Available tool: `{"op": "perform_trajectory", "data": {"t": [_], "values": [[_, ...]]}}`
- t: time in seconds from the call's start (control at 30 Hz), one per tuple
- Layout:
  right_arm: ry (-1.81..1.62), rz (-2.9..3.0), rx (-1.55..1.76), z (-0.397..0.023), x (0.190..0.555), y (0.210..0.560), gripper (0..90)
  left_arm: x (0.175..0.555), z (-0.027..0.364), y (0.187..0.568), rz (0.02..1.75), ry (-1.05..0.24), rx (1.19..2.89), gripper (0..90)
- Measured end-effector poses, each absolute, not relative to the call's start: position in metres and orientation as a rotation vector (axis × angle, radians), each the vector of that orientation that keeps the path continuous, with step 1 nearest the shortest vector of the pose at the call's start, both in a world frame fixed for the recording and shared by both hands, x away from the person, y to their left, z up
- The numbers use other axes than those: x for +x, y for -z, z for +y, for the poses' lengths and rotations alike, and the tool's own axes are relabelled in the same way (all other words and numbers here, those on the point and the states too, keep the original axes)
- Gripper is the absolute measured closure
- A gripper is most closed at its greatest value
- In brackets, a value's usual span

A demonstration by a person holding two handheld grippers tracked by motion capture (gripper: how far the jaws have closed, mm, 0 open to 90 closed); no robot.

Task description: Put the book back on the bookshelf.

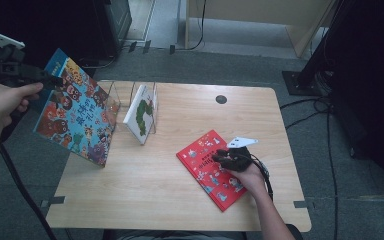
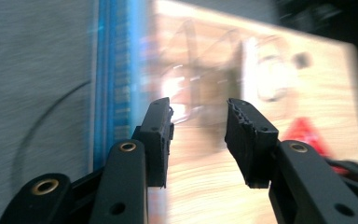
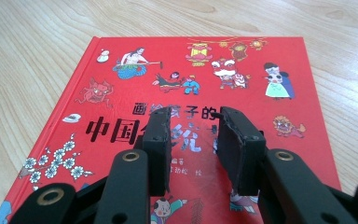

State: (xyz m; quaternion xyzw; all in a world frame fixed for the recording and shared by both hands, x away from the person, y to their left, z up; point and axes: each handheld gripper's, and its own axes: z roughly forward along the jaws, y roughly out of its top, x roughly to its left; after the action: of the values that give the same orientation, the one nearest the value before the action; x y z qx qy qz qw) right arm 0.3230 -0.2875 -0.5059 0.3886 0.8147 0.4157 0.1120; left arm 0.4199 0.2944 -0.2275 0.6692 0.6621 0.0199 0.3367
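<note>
Your left hand raised at far left, forearm entering from bottom-left corner; left gripper jaws parted, gap between pads empty. Your right hand low, forearm angled up from bottom edge; right gripper points forward and down, jaws parted, nothing clamped.

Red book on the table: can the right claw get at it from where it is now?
Probably yes. The right claw hangs over the red book, which lies flat and alone on the table. In the right gripper view its jaws stand apart with nothing between them; a flat-lying cover may need an edge approach.
</note>
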Motion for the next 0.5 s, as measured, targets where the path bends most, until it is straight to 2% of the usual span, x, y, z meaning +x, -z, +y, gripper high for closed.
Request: {"op": "perform_trajectory", "data": {"t": [0.2, 0.3, 0.5], "values": [[-1.230, 2.381, 1.144, -0.291, 0.322, 0.503, 64.4, 0.413, 0.275, 0.234, 1.697, -0.090, 1.865, 55.3], [-1.230, 2.374, 1.149, -0.295, 0.320, 0.501, 64.1, 0.410, 0.264, 0.245, 1.654, -0.025, 1.861, 52.8], [-1.225, 2.363, 1.142, -0.301, 0.318, 0.500, 64.1, 0.402, 0.238, 0.267, 1.585, 0.000, 1.891, 51.0]]}}
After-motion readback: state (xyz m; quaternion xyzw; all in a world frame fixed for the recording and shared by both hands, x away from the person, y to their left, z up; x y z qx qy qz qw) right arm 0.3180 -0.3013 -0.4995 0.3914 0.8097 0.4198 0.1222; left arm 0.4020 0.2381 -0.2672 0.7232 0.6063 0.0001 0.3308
